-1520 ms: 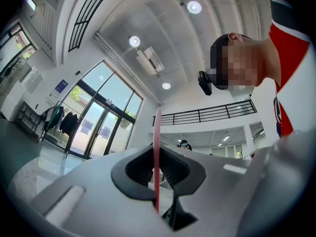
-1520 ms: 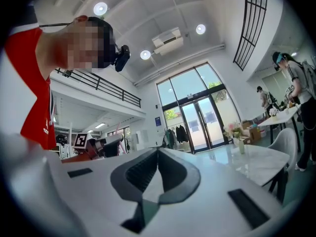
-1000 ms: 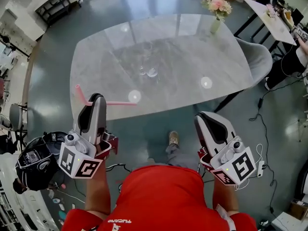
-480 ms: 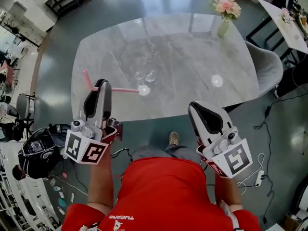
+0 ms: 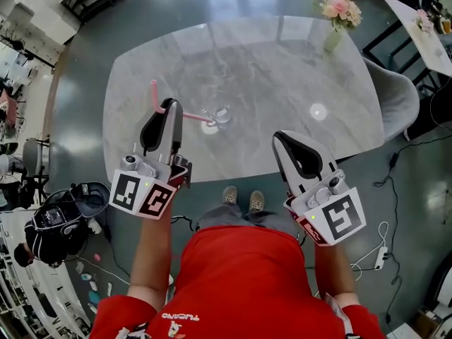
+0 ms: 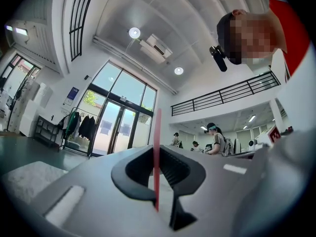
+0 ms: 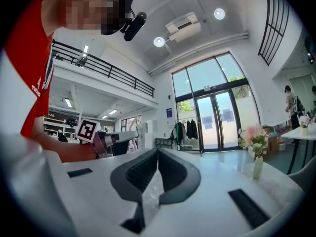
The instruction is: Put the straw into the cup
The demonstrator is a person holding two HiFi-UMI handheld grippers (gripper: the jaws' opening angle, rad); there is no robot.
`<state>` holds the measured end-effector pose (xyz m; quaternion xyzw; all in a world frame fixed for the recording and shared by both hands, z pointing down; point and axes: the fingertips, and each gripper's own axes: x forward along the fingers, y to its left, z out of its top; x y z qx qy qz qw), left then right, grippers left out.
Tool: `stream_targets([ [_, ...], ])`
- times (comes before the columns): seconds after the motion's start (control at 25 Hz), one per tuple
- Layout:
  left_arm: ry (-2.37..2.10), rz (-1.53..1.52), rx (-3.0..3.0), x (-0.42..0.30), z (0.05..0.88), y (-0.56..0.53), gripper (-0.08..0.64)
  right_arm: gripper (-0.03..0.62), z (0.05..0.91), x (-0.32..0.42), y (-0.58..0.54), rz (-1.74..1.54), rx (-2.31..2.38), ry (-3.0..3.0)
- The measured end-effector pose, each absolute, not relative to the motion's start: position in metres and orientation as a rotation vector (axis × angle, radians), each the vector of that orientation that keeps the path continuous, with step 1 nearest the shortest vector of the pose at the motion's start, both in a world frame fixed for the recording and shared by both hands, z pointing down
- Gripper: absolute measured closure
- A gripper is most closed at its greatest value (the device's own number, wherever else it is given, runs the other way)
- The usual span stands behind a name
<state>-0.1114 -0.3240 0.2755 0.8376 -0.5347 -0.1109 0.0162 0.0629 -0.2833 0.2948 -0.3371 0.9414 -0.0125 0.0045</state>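
In the head view a pink bendy straw [image 5: 191, 116] is held crosswise by my left gripper [image 5: 171, 107], which is shut on it. Its bent end [image 5: 153, 87] sticks up on the left, and its long end reaches right to a small clear glass cup [image 5: 223, 112] on the grey marble table [image 5: 282, 69]. In the left gripper view the straw [image 6: 156, 147] runs as a thin upright line between the closed jaws of that gripper [image 6: 156, 151]. My right gripper [image 5: 284, 139] hangs over the table's near edge, right of the cup, shut [image 7: 158, 152] on nothing.
A vase of pink flowers [image 5: 333, 20] stands at the table's far right corner. A grey chair [image 5: 397, 90] sits at the right end. A dark helmet-like thing [image 5: 55, 226] lies on the floor at the left. Cables [image 5: 385, 189] trail on the right.
Both grippers have moved forward over the table's near edge. The left one carried the straw rightward, so its long end now reaches the cup.
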Motion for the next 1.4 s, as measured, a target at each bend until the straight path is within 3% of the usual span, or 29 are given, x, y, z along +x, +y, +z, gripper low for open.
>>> stream_targets([
  [0.8,-1.51,0.149,2.592,-0.088,0.425,-0.434,0.526,0.591,0.309,0.061,-0.308,-0.097,-1.233,2.971],
  [1.4,-1.403,0.275,2.569,-0.075,0.462,-0.454,0.525,0.591,0.321,0.065,-0.32,-0.182,-1.263,2.952],
])
